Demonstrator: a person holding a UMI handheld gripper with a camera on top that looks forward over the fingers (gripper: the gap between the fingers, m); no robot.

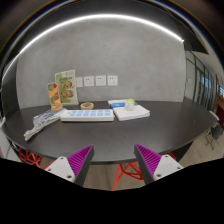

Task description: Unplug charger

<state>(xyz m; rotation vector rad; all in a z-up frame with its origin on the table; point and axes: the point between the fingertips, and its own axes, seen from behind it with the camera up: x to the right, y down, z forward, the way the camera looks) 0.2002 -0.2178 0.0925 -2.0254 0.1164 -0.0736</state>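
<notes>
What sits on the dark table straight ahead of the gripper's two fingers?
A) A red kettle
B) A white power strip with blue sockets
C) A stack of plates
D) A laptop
B: a long white power strip with blue sockets lies on the table, well beyond the open gripper.

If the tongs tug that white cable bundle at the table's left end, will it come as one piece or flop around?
The cable bundle looks like a loose heap, so it would likely flop and trail, not lift as one. It seems light and may slide on the dark table. The open tongs are well short of it.
</notes>
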